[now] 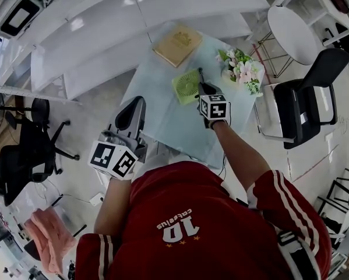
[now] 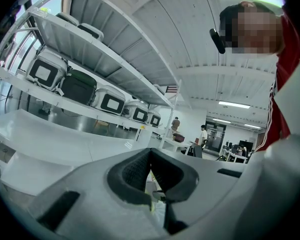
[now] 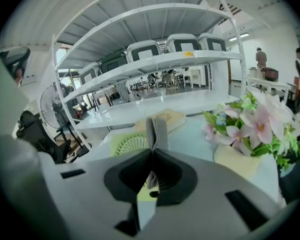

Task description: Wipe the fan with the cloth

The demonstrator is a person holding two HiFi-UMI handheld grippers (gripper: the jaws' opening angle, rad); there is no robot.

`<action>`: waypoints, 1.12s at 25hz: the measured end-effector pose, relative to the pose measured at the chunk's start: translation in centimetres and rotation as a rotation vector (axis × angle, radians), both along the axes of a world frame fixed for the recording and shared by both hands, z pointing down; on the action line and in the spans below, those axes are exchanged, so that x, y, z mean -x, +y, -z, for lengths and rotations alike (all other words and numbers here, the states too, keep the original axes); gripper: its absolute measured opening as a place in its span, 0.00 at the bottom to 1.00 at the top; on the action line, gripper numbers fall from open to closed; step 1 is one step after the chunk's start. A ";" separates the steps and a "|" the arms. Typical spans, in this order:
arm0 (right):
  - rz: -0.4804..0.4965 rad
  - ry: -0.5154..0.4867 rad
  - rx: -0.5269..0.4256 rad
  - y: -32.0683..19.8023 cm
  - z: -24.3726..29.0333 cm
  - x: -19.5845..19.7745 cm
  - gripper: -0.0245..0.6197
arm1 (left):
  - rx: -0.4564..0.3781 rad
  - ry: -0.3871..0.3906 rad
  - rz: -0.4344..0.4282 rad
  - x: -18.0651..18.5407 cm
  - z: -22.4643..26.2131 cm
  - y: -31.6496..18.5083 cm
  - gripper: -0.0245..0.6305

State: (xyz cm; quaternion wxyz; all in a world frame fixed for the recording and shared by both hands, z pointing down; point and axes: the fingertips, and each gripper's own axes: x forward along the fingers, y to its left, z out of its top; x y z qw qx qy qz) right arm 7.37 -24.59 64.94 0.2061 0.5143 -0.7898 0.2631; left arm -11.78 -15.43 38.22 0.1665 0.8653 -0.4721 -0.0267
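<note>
A person in a red shirt (image 1: 191, 226) holds the left gripper (image 1: 134, 108) closest in, at the near-left edge of the pale table (image 1: 162, 121), its jaws pressed together on nothing. Farther out, the right gripper (image 1: 201, 81) is clamped on a folded grey cloth (image 3: 157, 126), which stands up limp between its jaws. At 12 o'clock from that gripper lies the small pale-green fan (image 1: 187, 87), its round grille facing up toward the head camera; whether cloth and fan touch cannot be told. The cloth looks soft and light, and is best kept pinched at its fold. The fan looks like light plastic with thin grille ribs, likely to slide on the smooth top, so the free gripper would do well to steady its outer frame, not its grille. A tan book (image 1: 177, 44) sits at 11 o'clock from the fan, and potted flowers (image 1: 242, 69) at 2 o'clock. Shelving with cases (image 3: 155, 59) rises beyond.
</note>
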 end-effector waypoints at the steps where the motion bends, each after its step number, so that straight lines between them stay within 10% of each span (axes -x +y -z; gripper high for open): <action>1: 0.004 0.000 0.000 0.1 0.0 0.2 0.06 | 0.001 -0.001 0.001 0.1 0.0 0.1 0.04; 28: 0.023 -0.015 0.011 1.7 0.1 4.3 0.06 | 0.003 0.022 0.025 3.4 0.5 1.7 0.04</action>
